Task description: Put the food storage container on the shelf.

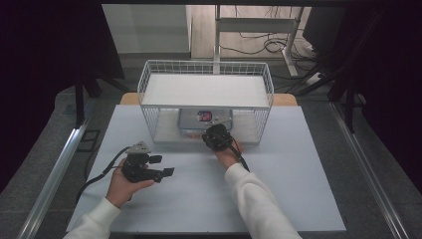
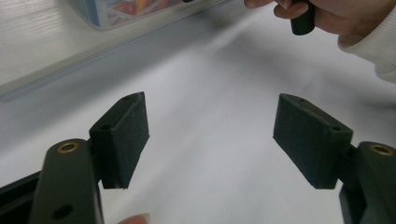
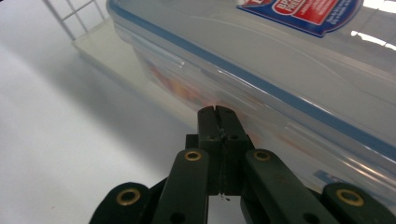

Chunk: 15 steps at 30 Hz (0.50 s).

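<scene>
A clear plastic box (image 1: 191,119) with a blue-edged lid and a red and blue label stands on the lower shelf of a white wire rack (image 1: 149,79). In the right gripper view the box (image 3: 280,60) is close up. My right gripper (image 3: 215,112) is shut, jaws pressed together, and its tips sit against the box's side wall just under the lid; nothing shows between them. From above, that gripper (image 1: 209,130) is at the rack's open front. My left gripper (image 1: 162,166) rests low over the table at the left, open with nothing between its pads (image 2: 126,135).
The rack stands at the far middle of the white table (image 1: 278,189), and its upper shelf overhangs the box. In the left gripper view the box's corner (image 2: 121,11) lies at top left and the other hand (image 2: 336,18) at top right. A chair and cables lie beyond the table.
</scene>
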{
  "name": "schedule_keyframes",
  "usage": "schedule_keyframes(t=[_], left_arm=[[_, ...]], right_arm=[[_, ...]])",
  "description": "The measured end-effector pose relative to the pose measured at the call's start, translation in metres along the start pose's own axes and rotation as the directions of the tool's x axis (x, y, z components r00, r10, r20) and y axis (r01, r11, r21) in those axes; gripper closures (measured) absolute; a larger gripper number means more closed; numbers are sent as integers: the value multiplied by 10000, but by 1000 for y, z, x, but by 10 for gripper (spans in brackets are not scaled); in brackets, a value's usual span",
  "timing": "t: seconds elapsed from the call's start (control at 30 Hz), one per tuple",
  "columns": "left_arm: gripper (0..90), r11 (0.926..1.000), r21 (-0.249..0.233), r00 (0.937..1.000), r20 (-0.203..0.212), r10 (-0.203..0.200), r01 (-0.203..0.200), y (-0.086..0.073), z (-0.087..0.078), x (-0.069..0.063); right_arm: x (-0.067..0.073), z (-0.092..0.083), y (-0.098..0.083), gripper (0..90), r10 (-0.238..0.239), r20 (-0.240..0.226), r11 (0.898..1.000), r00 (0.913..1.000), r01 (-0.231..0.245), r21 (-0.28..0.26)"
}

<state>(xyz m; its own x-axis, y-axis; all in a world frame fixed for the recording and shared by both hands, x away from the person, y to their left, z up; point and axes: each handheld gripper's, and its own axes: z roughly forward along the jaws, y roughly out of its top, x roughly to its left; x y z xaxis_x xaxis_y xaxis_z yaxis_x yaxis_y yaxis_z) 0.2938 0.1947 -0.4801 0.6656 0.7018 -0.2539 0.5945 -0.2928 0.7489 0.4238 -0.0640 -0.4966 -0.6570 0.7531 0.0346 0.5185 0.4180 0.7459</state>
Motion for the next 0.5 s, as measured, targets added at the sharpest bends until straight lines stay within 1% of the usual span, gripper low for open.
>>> schedule_keyframes(t=[0.07, 0.17, 0.33, 0.43, 0.5], left_arm=[[264, 10000, -2, 10000, 10, 5, -5, 0, 0, 0], [265, 10000, 14, 10000, -1, 15, -15, 0, 0, 0], [265, 10000, -17, 10000, -11, 16, -16, 0, -1, 0], [264, 10000, 0, 10000, -47, 42, -42, 0, -1, 0], [264, 10000, 14, 10000, -60, 61, -61, 0, -1, 1]], right_arm=[[-1, 0, 1, 893, 61, -1, 10000, 10000, -61, 28], [-2, 2, 2, 892, 35, 104, 10000, 9999, -35, 30], [-2, 3, 5, 892, -7, 127, 9999, 9999, 5, 135], [0, 2, 4, 892, -38, 23, 9998, 10000, 38, 176], [3, -4, 3, 892, -126, -124, 9997, 9998, 128, 183]])
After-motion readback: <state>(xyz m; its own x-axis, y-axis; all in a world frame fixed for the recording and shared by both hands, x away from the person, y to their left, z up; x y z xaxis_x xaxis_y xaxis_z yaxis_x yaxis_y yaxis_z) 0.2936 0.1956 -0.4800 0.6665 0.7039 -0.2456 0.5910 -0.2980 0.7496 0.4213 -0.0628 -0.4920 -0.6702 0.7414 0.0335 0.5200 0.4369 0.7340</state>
